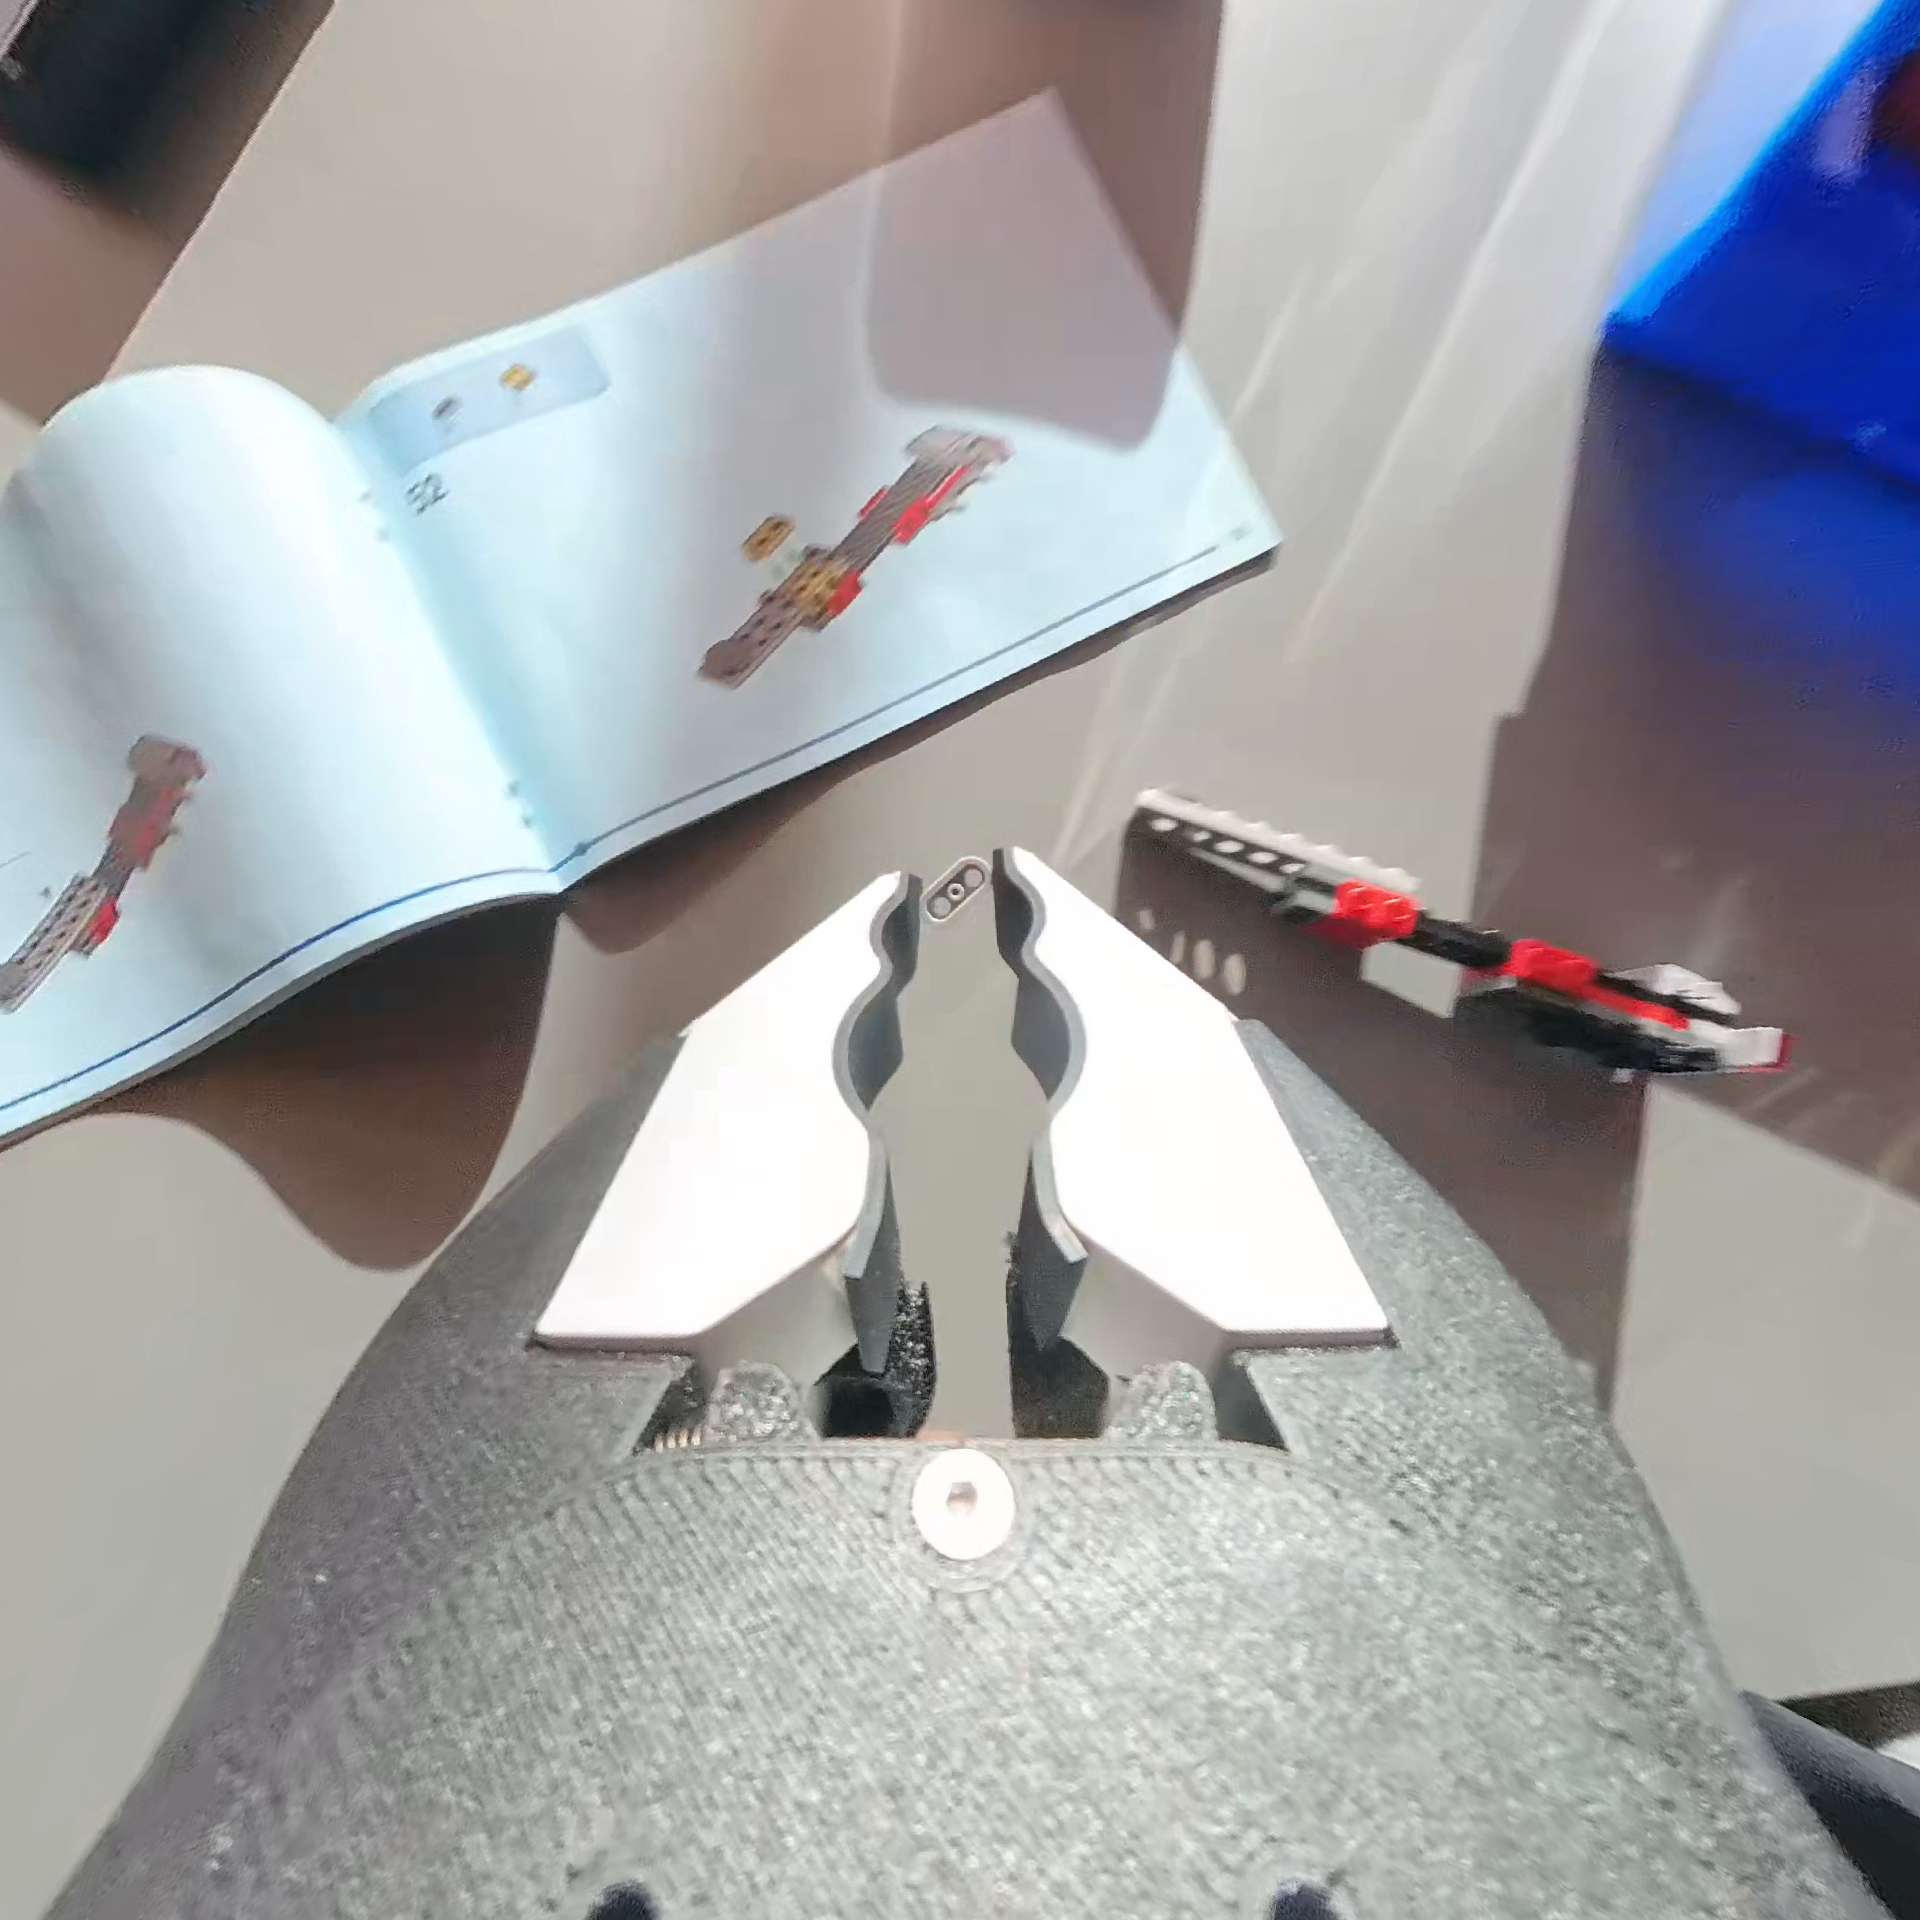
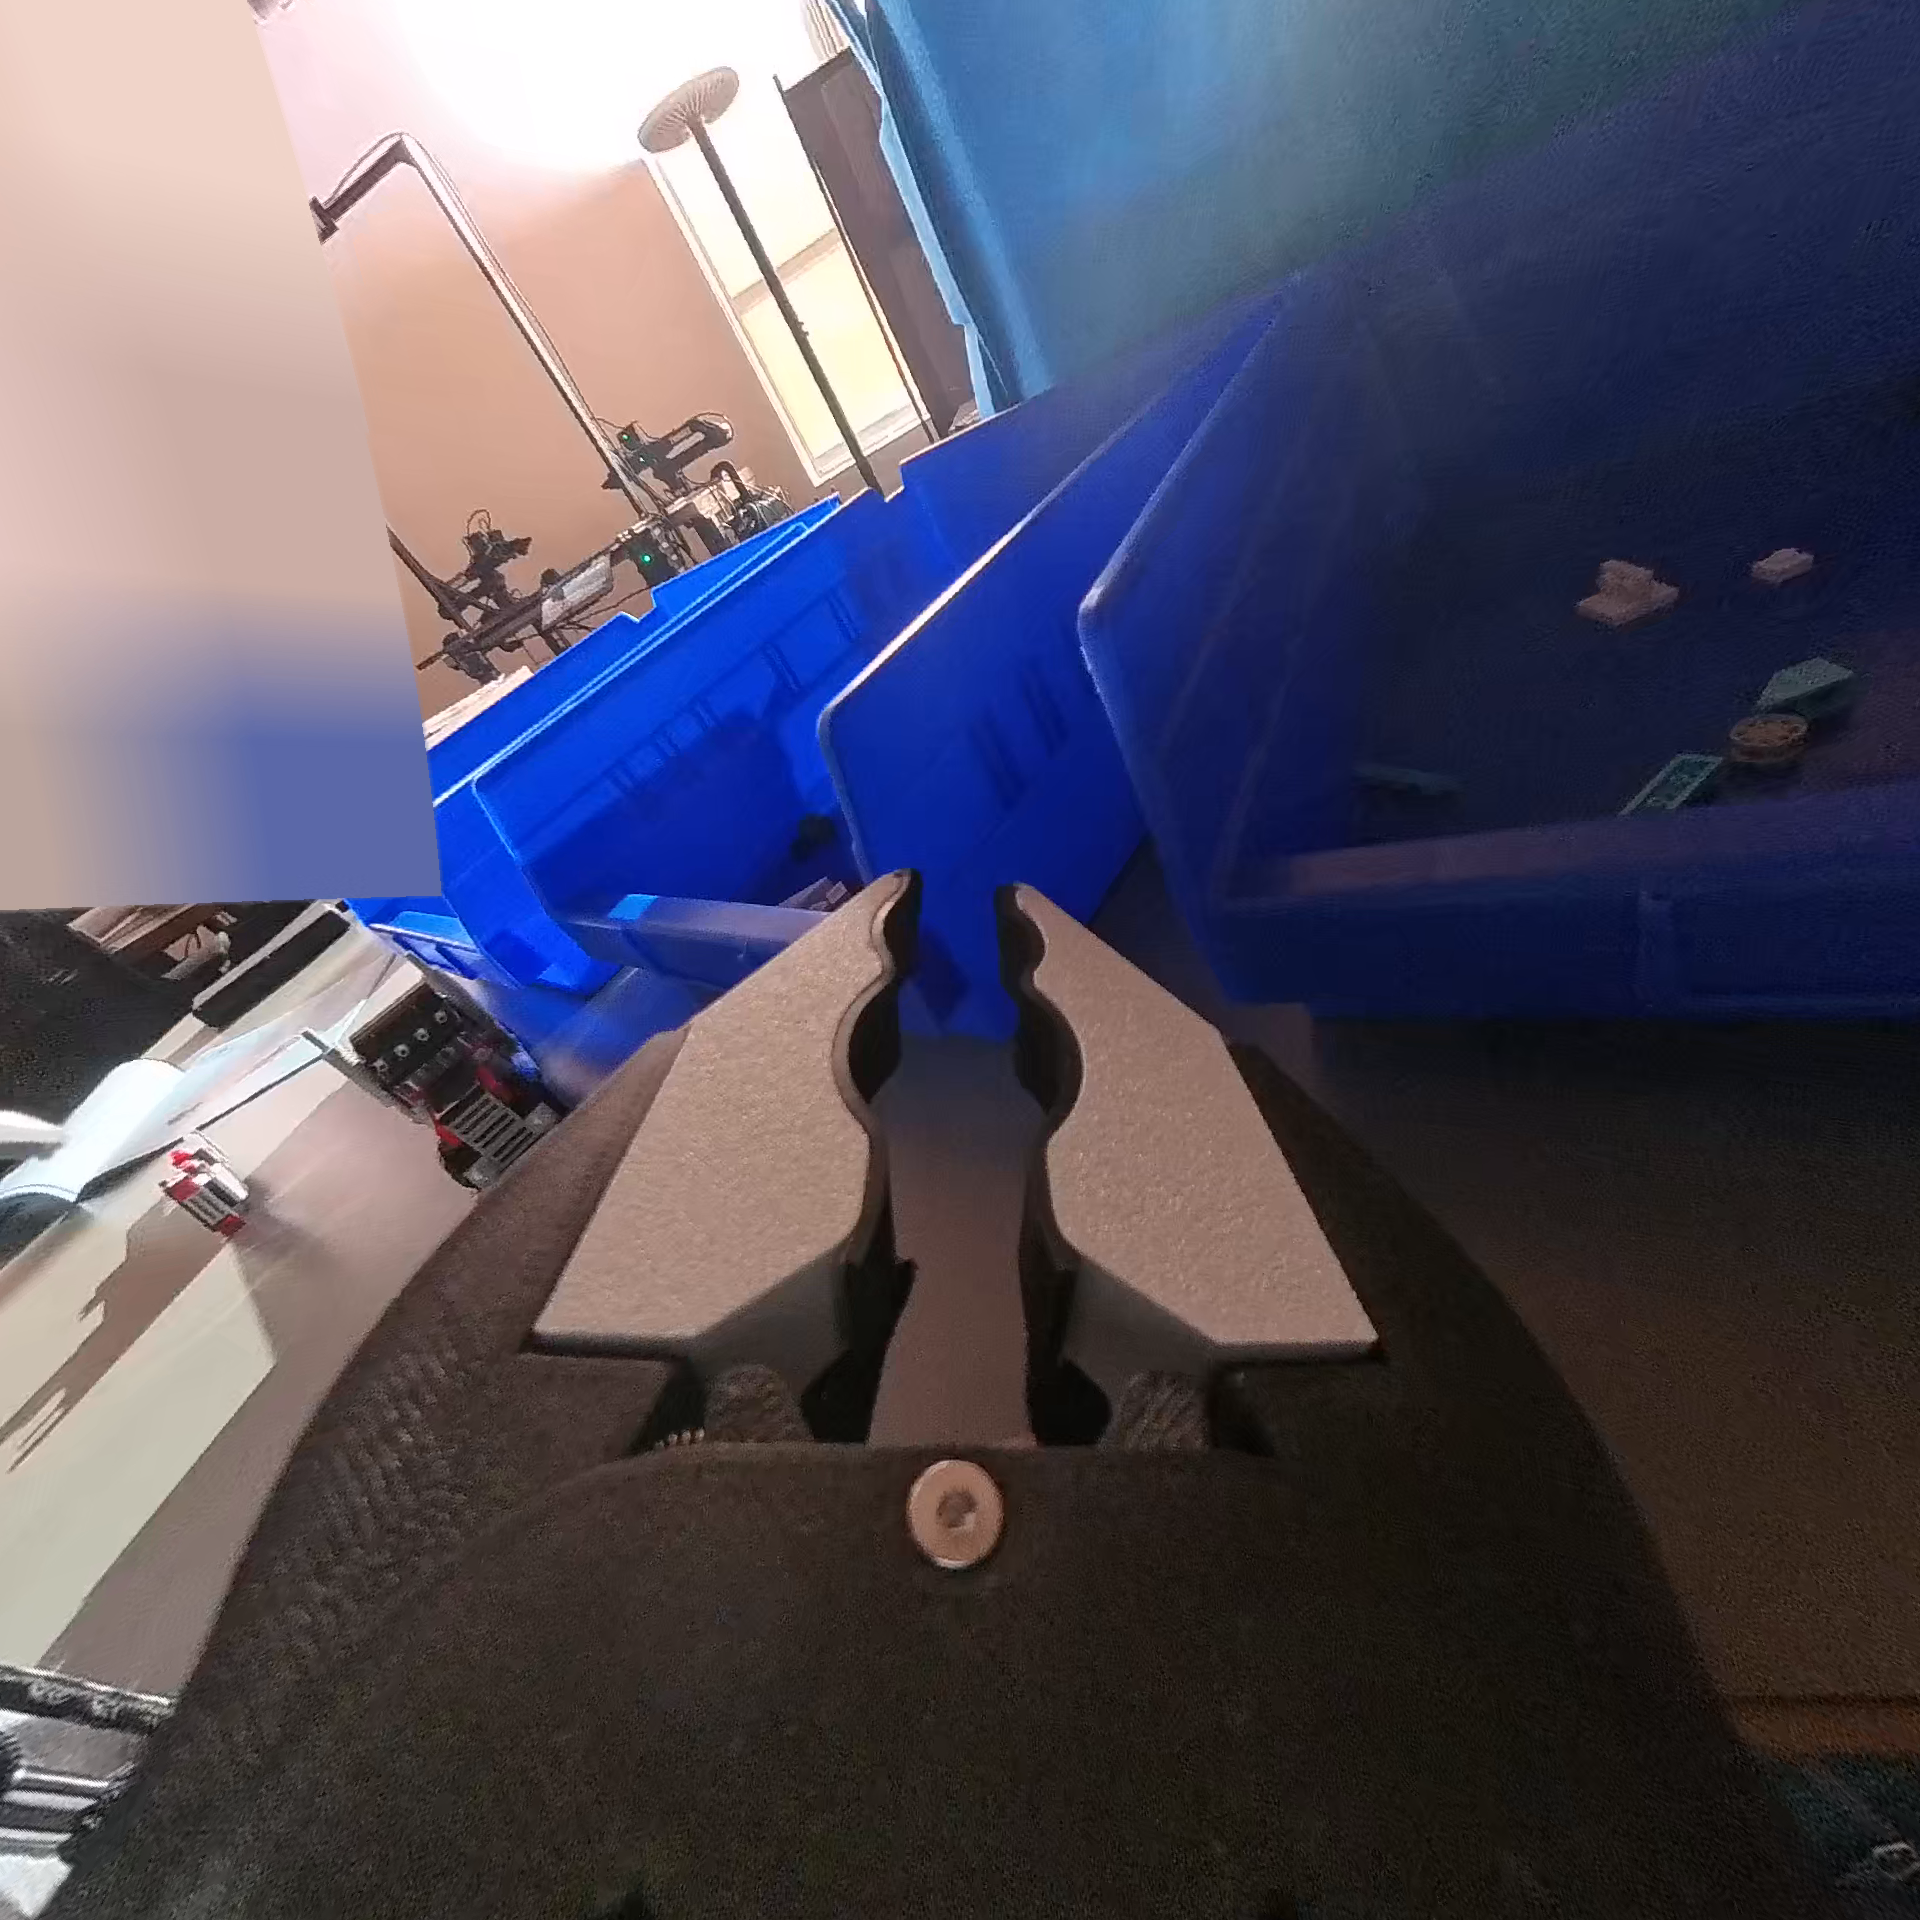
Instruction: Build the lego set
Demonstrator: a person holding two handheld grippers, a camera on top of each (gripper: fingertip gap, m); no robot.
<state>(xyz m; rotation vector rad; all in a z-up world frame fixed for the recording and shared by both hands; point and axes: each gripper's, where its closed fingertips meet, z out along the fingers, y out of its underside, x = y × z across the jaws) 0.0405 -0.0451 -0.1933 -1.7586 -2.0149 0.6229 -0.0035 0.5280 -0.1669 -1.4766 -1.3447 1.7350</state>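
- My left gripper [image 1: 957,883] held a small grey plate piece [image 1: 956,891] pinched between its fingertips, the jaws drawn narrow around it.
- My right gripper [image 2: 957,899] carried nothing; its jaws stood apart with only a narrow gap, and blue plastic showed through that gap.
- The long black-and-red lego assembly [image 1: 1455,935] lay flat on the table [image 1: 727,1091], just right of the held piece and apart from it.
- The open instruction booklet [image 1: 582,582] lay left of and beyond that assembly. Its page pictured a similar long build with tan pieces added; I saw no tan pieces on the assembly, though blur limited the check.
- Judgement: the build was partly done. The held piece was not yet fitted, and many steps appeared to remain.
- Only the right wrist view showed the loose parts [image 2: 1621,597] inside the blue bin [image 2: 1558,914], well away from the assembly, along with further blue bins [image 2: 665,727] beyond it.
- Only the left wrist view showed the booklet page and the held piece clearly; in the right wrist view the assembly [image 2: 205,1195] appeared small and end-on.
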